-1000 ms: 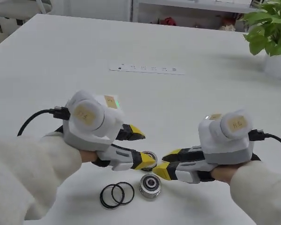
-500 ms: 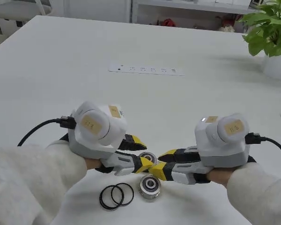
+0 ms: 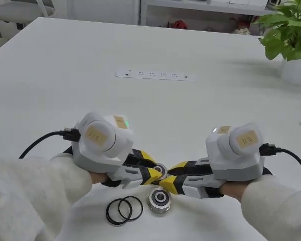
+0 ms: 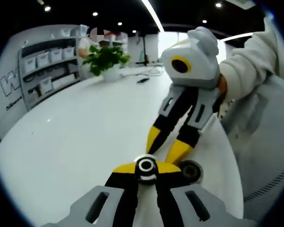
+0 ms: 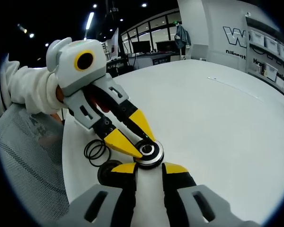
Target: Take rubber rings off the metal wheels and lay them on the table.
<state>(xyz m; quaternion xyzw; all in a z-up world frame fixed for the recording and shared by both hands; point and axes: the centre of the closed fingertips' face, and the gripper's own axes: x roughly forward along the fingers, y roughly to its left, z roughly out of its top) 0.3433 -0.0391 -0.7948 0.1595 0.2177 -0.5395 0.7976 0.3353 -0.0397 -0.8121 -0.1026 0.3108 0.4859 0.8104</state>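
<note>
1. At the near left of the tabletop (image 3: 80, 60), two black rubber rings (image 3: 124, 210) lie overlapped, apparently already stripped and set clear of the work.
2. Beside them, the left gripper (image 3: 152, 168) is clamped on a metal wheel (image 3: 161, 169) and holds it off the surface, likely so its rim is reachable.
3. Just below, a second wheel (image 3: 159, 199) rests on the tabletop; I cannot tell whether it is finished or waiting.
4. Rightmost, the right gripper (image 3: 169, 175) meets the held wheel head-on, its jaws narrow about the rim, presumably to peel the ring. I cannot tell whether it has actually pinched.
</note>
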